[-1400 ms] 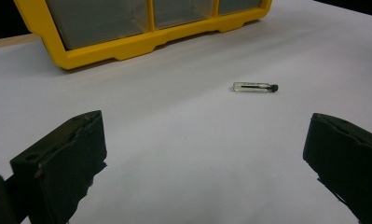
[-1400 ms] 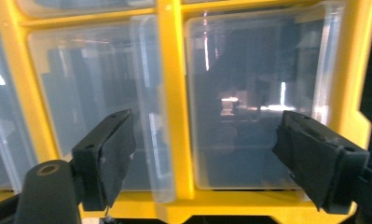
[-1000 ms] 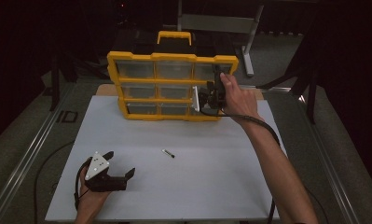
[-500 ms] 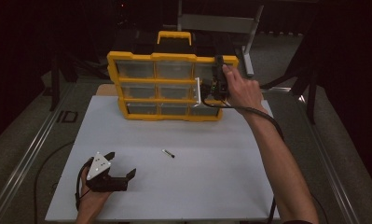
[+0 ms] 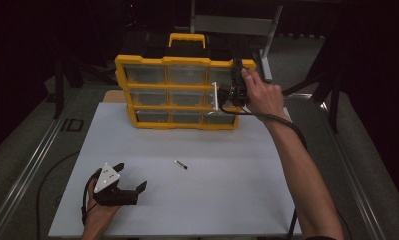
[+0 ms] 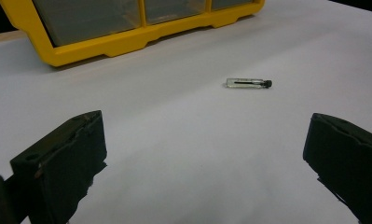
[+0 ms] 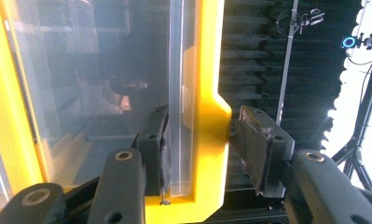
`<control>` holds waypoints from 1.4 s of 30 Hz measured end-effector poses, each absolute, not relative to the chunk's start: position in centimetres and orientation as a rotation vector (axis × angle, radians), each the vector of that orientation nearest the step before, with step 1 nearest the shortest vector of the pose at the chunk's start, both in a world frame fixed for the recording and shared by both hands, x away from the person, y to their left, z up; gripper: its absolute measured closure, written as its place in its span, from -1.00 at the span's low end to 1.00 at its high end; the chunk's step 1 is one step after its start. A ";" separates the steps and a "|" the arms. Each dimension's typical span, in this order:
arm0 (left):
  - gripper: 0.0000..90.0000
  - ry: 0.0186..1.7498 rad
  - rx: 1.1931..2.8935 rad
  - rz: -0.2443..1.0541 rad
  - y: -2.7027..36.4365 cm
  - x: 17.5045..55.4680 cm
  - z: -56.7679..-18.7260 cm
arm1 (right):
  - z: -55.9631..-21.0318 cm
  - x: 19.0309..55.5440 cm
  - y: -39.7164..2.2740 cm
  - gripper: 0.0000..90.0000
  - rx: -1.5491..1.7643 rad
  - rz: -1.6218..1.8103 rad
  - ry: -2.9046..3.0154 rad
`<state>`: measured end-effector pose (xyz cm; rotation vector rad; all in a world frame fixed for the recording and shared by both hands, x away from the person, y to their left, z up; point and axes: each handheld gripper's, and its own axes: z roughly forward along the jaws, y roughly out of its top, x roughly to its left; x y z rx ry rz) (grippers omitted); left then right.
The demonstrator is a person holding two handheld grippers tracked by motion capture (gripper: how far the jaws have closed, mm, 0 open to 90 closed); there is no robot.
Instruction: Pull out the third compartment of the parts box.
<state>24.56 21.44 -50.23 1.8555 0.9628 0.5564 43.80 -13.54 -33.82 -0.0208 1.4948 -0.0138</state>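
Item one, your right gripper (image 5: pixel 233 92): raised at the upper right edge of the yellow organiser case (image 5: pixel 152 90), toward one o'clock from the middle of the white tabletop (image 5: pixel 197 200). Its jaws have just been closing, and in the right gripper view (image 7: pixel 197 144) they sit on either side of the case's yellow frame, one pad against the clear drawer front, the other against the outer yellow edge, so it is clamped on the case. Item two, the case itself: it stands tilted at the far edge of the tabletop, at twelve o'clock, with a yellow carry handle (image 5: pixel 187 39) on top and three rows of clear drawers facing you; its lower corner shows at ten o'clock in the left gripper view (image 6: pixel 104 42). Item three, your left gripper (image 5: pixel 118 191): resting low near the front edge, at seven o'clock, jaws spread wide with nothing between them, as the left gripper view (image 6: pixel 207 158) confirms. Item four, a small clear vial (image 5: pixel 180 164) with a dark cap: lying flat on the tabletop near its middle, well apart from both grippers and from the case; in the left gripper view (image 6: pixel 248 83) it lies ahead of the spread jaws, toward one o'clock.
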 end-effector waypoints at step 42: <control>-1.00 0.964 1.857 0.559 21.5 24.6 -50.2 | -33.9 41.8 -13.3 0.76 -0.062 -0.046 1.557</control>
